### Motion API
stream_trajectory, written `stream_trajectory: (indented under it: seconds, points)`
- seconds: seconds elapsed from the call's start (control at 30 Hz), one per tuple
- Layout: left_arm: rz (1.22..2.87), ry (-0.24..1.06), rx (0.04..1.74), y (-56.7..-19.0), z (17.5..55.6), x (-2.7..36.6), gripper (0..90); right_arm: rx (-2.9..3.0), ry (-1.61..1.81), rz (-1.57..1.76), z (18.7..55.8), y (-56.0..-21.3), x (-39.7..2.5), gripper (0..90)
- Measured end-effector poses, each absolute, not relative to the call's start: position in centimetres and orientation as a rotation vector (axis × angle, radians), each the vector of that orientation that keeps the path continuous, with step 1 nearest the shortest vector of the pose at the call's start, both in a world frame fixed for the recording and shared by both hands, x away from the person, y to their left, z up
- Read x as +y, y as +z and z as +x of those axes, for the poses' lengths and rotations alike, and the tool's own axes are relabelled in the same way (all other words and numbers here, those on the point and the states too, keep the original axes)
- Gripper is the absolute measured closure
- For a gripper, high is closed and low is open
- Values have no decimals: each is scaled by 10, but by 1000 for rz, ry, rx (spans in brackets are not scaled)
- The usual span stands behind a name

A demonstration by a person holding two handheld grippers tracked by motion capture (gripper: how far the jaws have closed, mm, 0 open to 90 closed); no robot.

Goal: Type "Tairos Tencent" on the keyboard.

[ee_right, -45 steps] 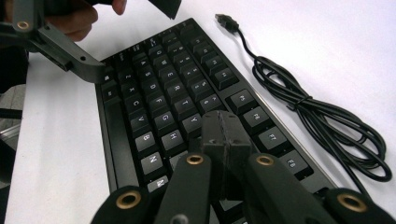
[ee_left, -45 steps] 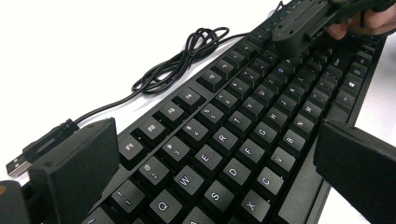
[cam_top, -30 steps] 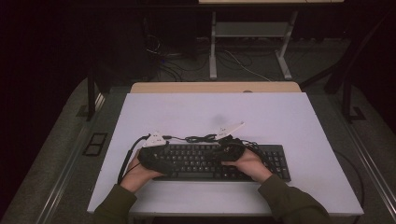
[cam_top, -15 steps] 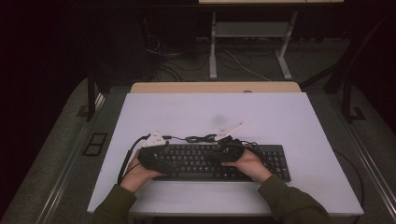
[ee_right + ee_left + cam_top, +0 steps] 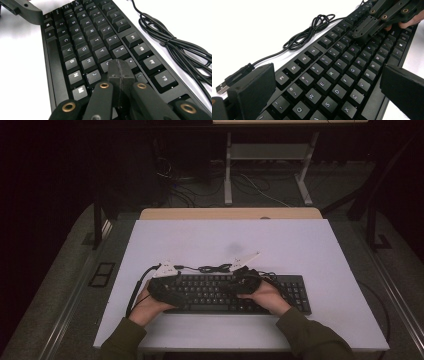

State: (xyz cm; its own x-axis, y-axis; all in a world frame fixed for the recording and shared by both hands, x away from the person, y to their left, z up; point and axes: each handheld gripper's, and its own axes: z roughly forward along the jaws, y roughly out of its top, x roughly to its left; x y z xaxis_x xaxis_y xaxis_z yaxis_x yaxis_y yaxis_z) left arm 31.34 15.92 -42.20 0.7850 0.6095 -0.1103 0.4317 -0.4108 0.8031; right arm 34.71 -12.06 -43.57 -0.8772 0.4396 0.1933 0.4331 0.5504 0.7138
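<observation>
Right gripper, high view: the right gripper (image 5: 246, 279) rests over the middle of the keyboard (image 5: 295, 292), hand behind it, forearm coming in from the lower right. It looks set to press keys, so it sits low and close.
Left gripper, high view: the left gripper (image 5: 162, 287) lies at the keyboard's left end, hand under it, wrist bent inward. Probably it waits there or steadies that end.
Keyboard, high view: it lies flat near the front edge of the desk (image 5: 225, 240), long side toward the person, within easy reach of both hands.
Cable, high view: the cable (image 5: 215, 268) is bundled just behind the keyboard, out of the way of the keys.
Left gripper view: its jaws are released, wide apart, with the Q-to-B keys between them and nothing held. The plug (image 5: 222, 88) lies loose on the desk, so the keyboard is not connected. The right gripper (image 5: 364, 31) points down on the upper key rows.
Right gripper view: jaws clenched together, empty, forming one blunt tip (image 5: 120, 73) at about the U or I key; I cannot tell whether it touches. Closed jaws suit poking a single key.
</observation>
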Motion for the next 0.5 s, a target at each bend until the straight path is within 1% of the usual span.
stream_trajectory:
  seconds: [0.2,0.3,0.4,0.5]
  points:
    - [2069,250,772,-422,314,159,0,2728,1322,782,347,-429,-125,890]
    - [2068,250,773,-422,314,159,0,2718,1336,792,348,-427,-128,862]
    - [2069,250,774,-422,314,159,0,2709,1352,794,348,-425,-129,799]
    - [2070,251,773,-422,314,159,0,2689,1362,798,348,-423,-130,689]
